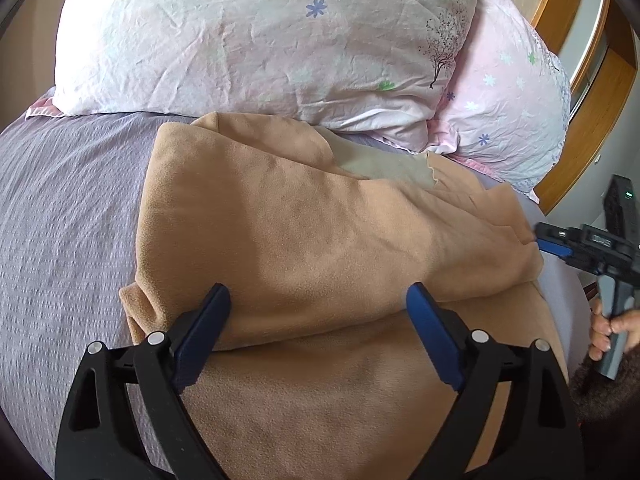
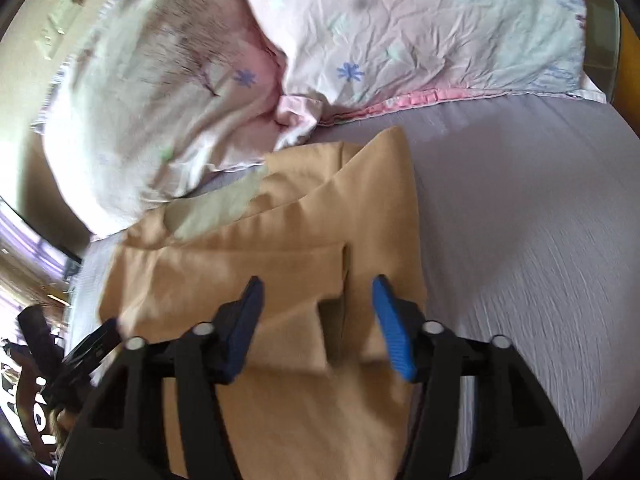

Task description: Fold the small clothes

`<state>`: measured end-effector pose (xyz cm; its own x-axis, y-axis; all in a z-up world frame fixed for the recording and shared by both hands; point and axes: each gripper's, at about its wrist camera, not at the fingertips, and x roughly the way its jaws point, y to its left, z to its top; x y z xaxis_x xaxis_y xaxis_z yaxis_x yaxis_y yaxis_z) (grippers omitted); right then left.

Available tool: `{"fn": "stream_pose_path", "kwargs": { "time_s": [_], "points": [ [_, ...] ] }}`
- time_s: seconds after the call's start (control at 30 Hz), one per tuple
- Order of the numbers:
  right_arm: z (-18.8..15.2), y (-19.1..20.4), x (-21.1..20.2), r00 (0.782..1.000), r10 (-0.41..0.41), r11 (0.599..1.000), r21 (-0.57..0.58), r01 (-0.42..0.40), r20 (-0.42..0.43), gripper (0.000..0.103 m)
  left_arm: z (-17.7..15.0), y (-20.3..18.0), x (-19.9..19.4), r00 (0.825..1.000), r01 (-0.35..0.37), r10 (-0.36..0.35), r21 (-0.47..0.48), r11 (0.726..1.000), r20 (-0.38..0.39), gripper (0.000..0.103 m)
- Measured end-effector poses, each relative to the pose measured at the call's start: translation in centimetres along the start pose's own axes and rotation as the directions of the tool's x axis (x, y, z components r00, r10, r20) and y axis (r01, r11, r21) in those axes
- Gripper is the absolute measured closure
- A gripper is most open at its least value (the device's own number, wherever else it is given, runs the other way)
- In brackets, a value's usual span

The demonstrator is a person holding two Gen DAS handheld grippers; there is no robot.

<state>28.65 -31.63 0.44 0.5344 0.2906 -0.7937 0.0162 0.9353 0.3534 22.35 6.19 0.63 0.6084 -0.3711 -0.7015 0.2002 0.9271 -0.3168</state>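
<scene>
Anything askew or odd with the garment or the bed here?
Mostly tidy. The tan garment is folded unevenly, its upper layer slanting across the lower one, with a grey-green lining patch exposed near the pillows. Both grippers' jaws are open, holding nothing.

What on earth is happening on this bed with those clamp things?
A person is folding a tan fleece garment on a bed with a lilac sheet, using two tools instead of bare hands. The left hand-held gripper hovers open over the garment's folded edge. The right hand-held gripper is open above it too, gripping nothing. Two floral pillows lie just behind.
</scene>
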Motion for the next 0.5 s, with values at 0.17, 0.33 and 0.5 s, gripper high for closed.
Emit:
{"fn": "stream_pose_path", "kwargs": {
  "time_s": [0.17,0.33,0.5],
  "points": [
    [-0.5,-0.2,2.7,0.995,-0.098,0.993,-0.073,0.096,-0.018,0.083,-0.1,0.1,-0.1,1.000,0.006,-0.006,-0.007,1.000,0.003,0.012],
    [-2.2,2.2,2.5,0.986,-0.155,0.956,-0.244,0.164,0.056,0.101,-0.1,0.1,-0.2,1.000,0.008,-0.008,-0.009,1.000,0.004,0.012],
    [1.8,1.5,1.3,0.962,-0.201,0.957,-0.172,0.232,0.183,0.103,-0.1,0.3,-0.4,1.000,0.028,-0.028,-0.025,0.999,0.010,0.012]
  ]
}}
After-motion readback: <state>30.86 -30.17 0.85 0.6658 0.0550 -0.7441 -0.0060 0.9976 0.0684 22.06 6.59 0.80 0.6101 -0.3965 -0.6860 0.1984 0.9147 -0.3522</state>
